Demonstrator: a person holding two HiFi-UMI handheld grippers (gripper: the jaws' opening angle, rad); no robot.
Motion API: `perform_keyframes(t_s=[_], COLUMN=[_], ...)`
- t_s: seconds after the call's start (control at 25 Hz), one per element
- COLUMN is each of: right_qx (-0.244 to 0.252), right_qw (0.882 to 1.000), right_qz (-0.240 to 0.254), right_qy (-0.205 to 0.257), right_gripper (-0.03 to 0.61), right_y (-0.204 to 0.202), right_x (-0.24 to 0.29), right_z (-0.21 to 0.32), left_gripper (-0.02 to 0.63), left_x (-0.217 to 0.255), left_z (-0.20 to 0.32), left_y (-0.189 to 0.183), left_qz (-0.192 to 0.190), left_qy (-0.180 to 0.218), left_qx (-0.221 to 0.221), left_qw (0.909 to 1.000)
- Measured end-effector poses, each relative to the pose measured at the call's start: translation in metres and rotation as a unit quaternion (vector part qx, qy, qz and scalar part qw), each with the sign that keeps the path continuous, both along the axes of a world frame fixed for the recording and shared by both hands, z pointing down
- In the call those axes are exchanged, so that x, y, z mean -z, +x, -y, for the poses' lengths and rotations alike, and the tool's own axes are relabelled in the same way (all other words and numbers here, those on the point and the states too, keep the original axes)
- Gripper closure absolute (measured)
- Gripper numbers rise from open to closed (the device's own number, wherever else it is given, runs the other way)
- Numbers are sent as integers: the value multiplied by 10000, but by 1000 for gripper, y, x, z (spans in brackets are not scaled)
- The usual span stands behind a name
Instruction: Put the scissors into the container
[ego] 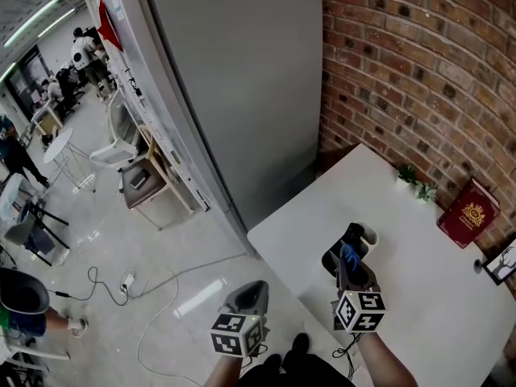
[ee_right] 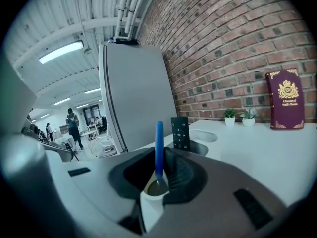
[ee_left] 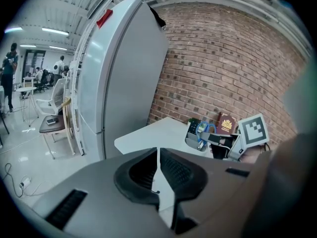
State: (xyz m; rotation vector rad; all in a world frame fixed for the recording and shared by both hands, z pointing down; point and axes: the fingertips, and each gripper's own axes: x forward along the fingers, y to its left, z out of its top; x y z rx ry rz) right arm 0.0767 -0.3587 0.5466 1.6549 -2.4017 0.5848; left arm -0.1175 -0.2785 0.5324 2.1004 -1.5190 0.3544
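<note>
Right tool (ee_right: pixel 158 176) around half-hidden scissors (ee_right: pixel 159 142)

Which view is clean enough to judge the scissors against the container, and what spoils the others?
Head view: even light, sharp, only the brick wall bows; scissors in the right gripper read clearly at the container. Right gripper view: heavy fisheye, dark corners, jaws hide most of the container. Left gripper view: blurred mass along the right edge, table scene small.
</note>
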Motion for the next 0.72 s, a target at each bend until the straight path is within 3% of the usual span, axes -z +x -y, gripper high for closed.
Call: perform_keyframes(t_s=[0.72], right_qx=[-117], right_qw=[9997], right_qz=[28], right_qy=[-191], right_gripper=[525], right_y=[7], right_x=[-11], right_z=[-8], left_gripper=[592], left_x=[-4], left_z=[-8], left_y=[0], left_qz=[-62], left_qy=[-103], left_qx=[-57], left_qw=[9999])
